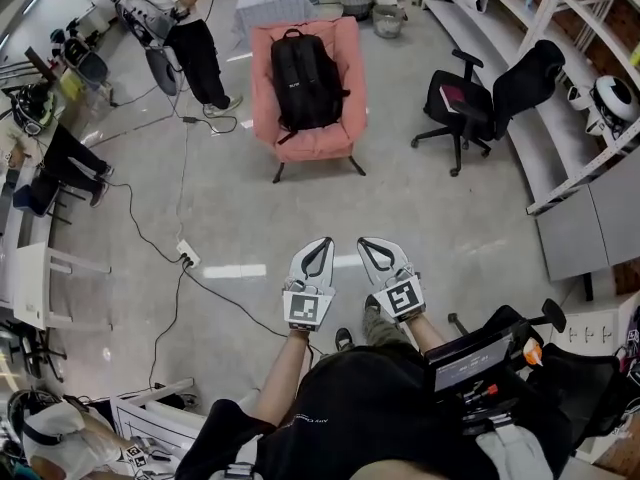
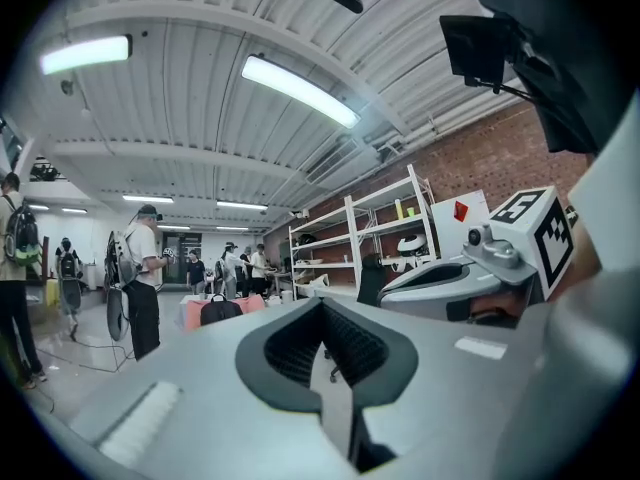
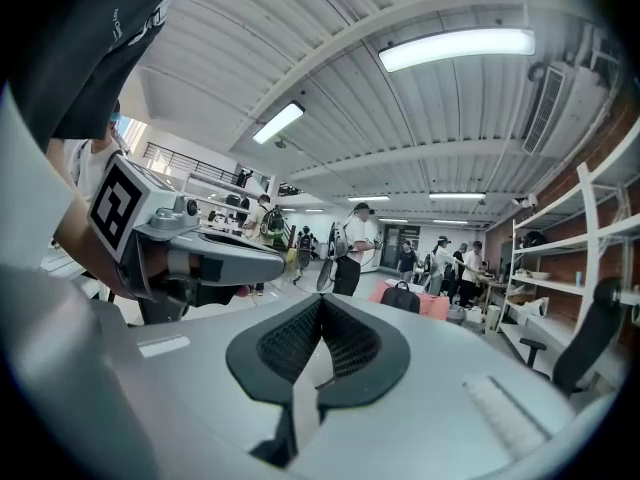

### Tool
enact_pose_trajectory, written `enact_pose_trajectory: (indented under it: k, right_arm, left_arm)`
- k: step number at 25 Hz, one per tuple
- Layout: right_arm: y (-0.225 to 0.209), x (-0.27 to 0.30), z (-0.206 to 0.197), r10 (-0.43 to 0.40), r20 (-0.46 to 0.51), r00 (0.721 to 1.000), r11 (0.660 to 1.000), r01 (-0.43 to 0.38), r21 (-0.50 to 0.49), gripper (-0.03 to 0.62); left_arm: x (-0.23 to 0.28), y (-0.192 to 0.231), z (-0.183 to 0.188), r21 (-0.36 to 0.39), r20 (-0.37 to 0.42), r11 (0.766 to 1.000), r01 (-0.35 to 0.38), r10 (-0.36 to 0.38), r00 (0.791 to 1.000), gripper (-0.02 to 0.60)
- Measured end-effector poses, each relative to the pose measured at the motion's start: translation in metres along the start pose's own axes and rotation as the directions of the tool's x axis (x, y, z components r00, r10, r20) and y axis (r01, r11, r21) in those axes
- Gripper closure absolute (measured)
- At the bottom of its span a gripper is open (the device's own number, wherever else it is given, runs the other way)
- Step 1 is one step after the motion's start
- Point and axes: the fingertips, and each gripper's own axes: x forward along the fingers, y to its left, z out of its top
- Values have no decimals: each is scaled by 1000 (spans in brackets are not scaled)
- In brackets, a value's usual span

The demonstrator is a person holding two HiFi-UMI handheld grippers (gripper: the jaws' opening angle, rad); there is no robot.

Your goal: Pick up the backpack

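A: Head view, first entry?
B: Black fabric backpack, upright against the backrest of a pink padded armchair. The armchair stands toward the far end of the grey floor.
A: Tools?
B: Left tool, grey plastic with black ribbed pads and a marker cube: jaws closed together, nothing held. Right tool, same make: jaws closed, nothing held. The two are side by side over the near end of the floor, well apart from the backpack, tips toward it.
A: Other stock?
B: Black swivel office chair, right of the armchair. White power strip with black cable, on the floor to the left. Standing person in a white top, left of the armchair.
A: Left gripper view?
B: Left tool: pads meet at the tip, nothing between them. Backpack, small and distant, left of the tip, on the armchair. Right tool just beside, at right. White open shelving along a brick wall.
A: Right gripper view?
B: Right tool: pads meet, empty. Backpack, distant, right of the tip, on the armchair. Left tool just beside, at left.
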Motion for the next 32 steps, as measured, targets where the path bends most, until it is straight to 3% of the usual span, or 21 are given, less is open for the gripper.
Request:
enact_pose_trajectory:
  k: [9,15,22,32]
  right_arm:
    - [-122,63,-6,-10,42,999,1000,8,29,580]
    - [-195,96,-22,34,49,998,996,-38,82,580]
    - [-221,150,-37,100,29,995,989,-102,103,580]
    - [-244,278,-16,111,-6,994,993,-110,41,580]
  left_arm:
    - [132,31,0,25,-19,999,-31,32,999,580]
    - [194,46,1,38,-79,997,-73,76,994,580]
    - [232,91,-20,26,-75,993,-116,118,990,580]
    - [297,213,-45,-53,-70,992,-112,108,992,580]
